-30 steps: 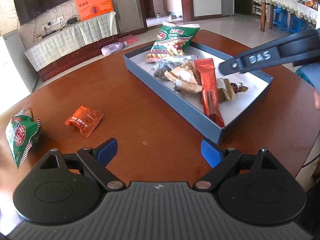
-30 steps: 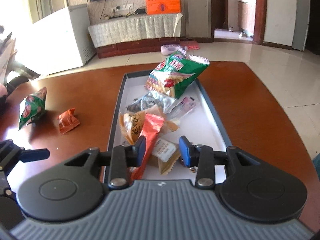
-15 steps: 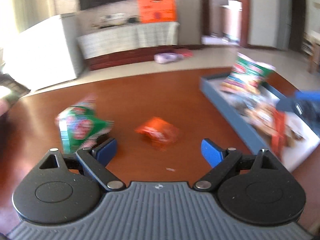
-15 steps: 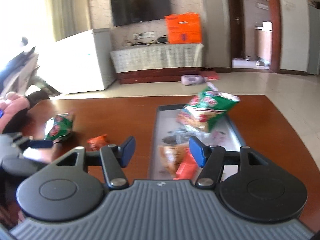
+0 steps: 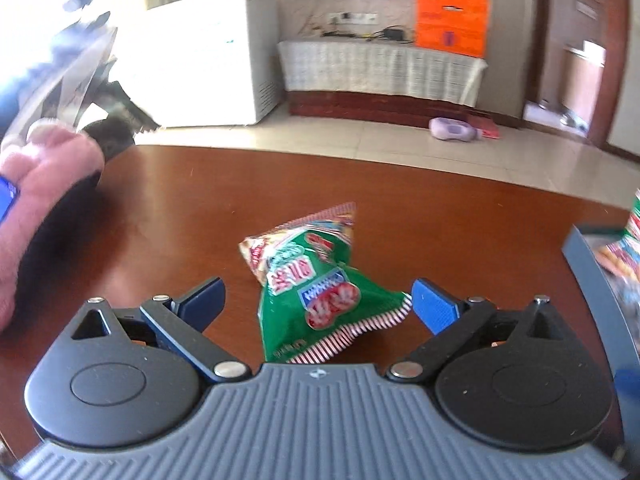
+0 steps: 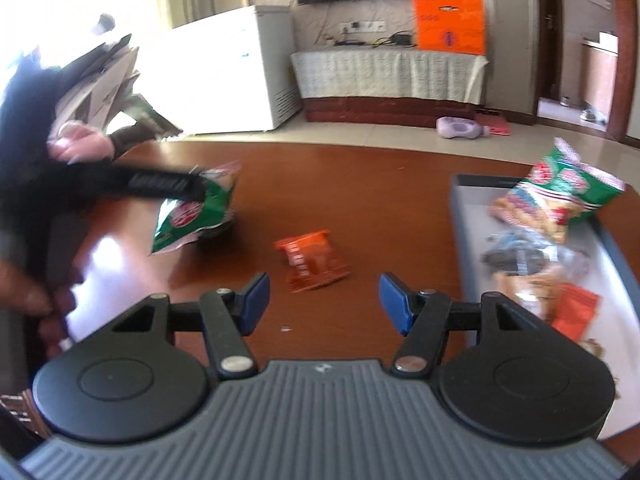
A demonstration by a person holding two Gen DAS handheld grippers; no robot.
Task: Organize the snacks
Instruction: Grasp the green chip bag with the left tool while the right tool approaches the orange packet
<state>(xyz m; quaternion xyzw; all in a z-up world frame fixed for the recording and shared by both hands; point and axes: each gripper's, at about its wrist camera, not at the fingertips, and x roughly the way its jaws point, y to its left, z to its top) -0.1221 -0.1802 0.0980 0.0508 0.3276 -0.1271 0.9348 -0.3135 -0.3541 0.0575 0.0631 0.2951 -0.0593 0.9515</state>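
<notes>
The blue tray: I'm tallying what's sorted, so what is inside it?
In the blue tray lie a green snack bag at the far end, then a clear dark packet, a tan packet and a red-orange wrapper. The tray's near end is covered.

The left wrist view looks forward and down along its own fingers, close over the dark reddish wooden table (image 5: pixel 400 200), with the green crinkled snack bag (image 5: pixel 316 284) very near, between the blue pads. The right wrist view sits further right and back, angled down at the same table (image 6: pixel 360 184), the blue-grey tray (image 6: pixel 460 240) at its right. Both face the far wall with the orange box (image 5: pixel 452 20) (image 6: pixel 450 22) and white chest freezer (image 5: pixel 224 56) (image 6: pixel 240 68), and share the green bag (image 6: pixel 196 208).
</notes>
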